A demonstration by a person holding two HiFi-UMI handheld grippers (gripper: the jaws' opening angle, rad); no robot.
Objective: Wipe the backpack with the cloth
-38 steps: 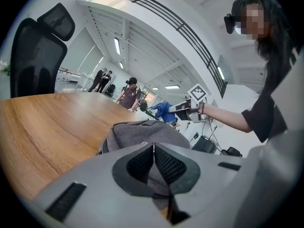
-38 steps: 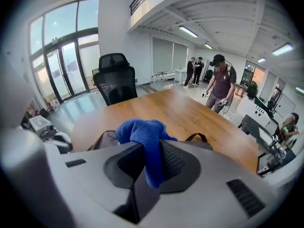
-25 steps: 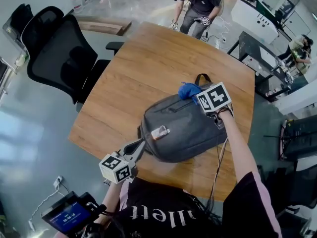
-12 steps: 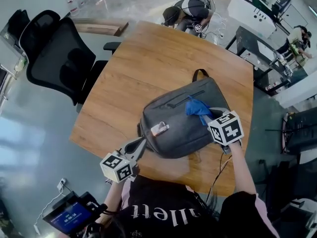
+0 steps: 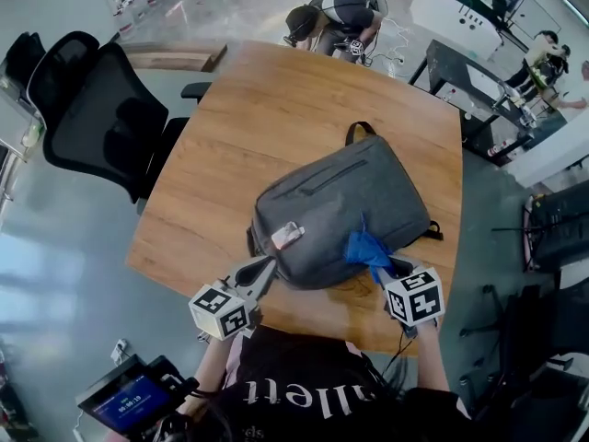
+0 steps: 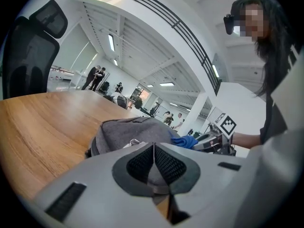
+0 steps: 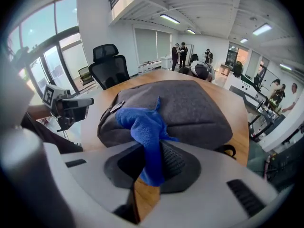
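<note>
A grey backpack (image 5: 336, 201) lies flat in the middle of the wooden table (image 5: 276, 109). My right gripper (image 5: 385, 267) is shut on a blue cloth (image 5: 365, 246) that rests on the bag's near right edge. In the right gripper view the cloth (image 7: 142, 127) hangs out between the jaws, in front of the backpack (image 7: 190, 103). My left gripper (image 5: 261, 272) is shut, its tips against the bag's near left edge, just below a white tag (image 5: 287, 236). The left gripper view shows its pads (image 6: 164, 163) meeting; I cannot tell whether fabric is pinched.
A black office chair (image 5: 101, 109) stands off the table's left side. A person (image 5: 336, 12) crouches beyond the far end. Desks and equipment (image 5: 479, 72) fill the right. A small screen (image 5: 129, 399) sits low at the left, by my body.
My right gripper has dragged the blue cloth from the backpack's far top end, across its face, down to its near right edge. The left gripper has stayed put.
</note>
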